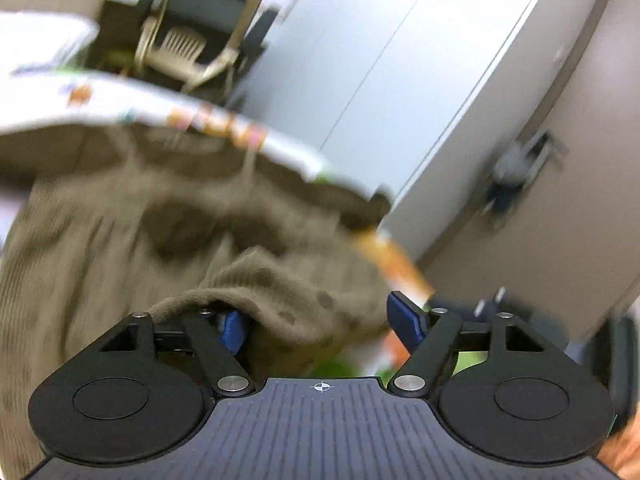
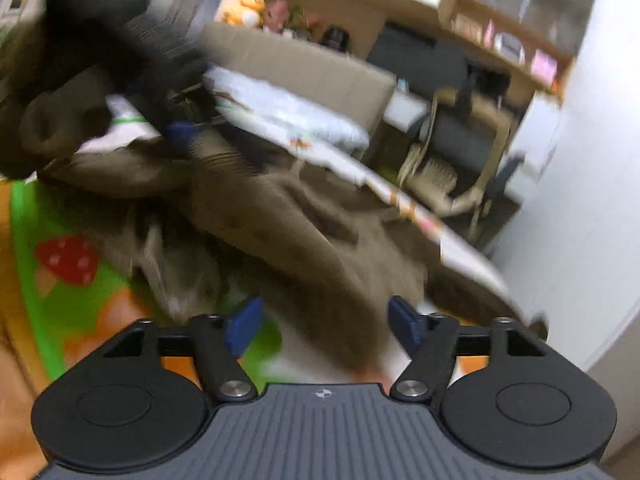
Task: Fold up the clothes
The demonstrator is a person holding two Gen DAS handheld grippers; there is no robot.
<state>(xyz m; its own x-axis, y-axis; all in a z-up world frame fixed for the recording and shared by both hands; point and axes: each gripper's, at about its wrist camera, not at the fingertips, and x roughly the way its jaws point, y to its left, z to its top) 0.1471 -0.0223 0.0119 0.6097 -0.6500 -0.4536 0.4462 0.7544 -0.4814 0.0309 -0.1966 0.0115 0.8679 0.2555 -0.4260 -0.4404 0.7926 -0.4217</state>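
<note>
A brown knitted garment lies crumpled on a colourful play mat. In the left wrist view my left gripper is wide open, and a fold of the garment drapes over its left blue fingertip. In the right wrist view the garment spreads ahead, blurred by motion. My right gripper is open with a strip of the garment lying between its blue fingertips. The left gripper shows at the upper left, over the garment's far part.
A green and orange mat with a red mushroom print lies under the garment. A white patterned mattress edge runs behind it. A beige chair, shelves and a white wall stand beyond.
</note>
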